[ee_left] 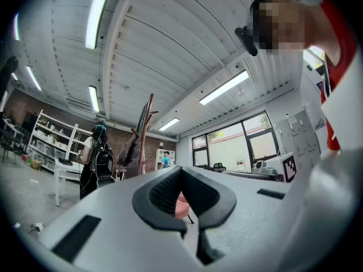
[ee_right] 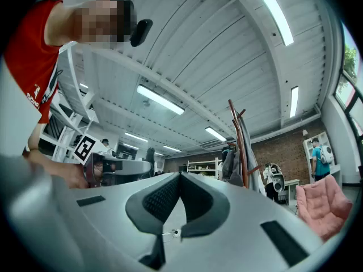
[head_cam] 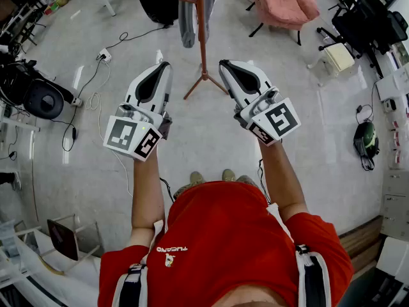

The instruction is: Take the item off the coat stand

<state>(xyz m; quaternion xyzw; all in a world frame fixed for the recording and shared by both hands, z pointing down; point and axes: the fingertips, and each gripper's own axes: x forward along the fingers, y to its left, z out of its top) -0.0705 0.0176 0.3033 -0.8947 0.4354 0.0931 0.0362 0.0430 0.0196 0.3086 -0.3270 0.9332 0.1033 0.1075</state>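
A reddish wooden coat stand (head_cam: 202, 37) rises from the floor ahead of me, and a grey garment (head_cam: 187, 19) hangs on it. Both grippers are held up short of it and apart from it. My left gripper (head_cam: 165, 65) is shut with nothing between its pads. The right gripper (head_cam: 224, 64) is shut and empty too. In the left gripper view the stand (ee_left: 145, 132) and its hanging garment (ee_left: 130, 150) show beyond the closed tips (ee_left: 181, 169). In the right gripper view the stand (ee_right: 240, 143) and garment (ee_right: 230, 166) lie to the right of the closed tips (ee_right: 180, 174).
A pink armchair (head_cam: 285, 2) stands at the back right, black office chairs (head_cam: 367, 21) further right. A black round device (head_cam: 42, 98), cables and a power strip (head_cam: 104, 56) lie at the left. A person with a backpack (ee_left: 96, 160) stands near the shelves.
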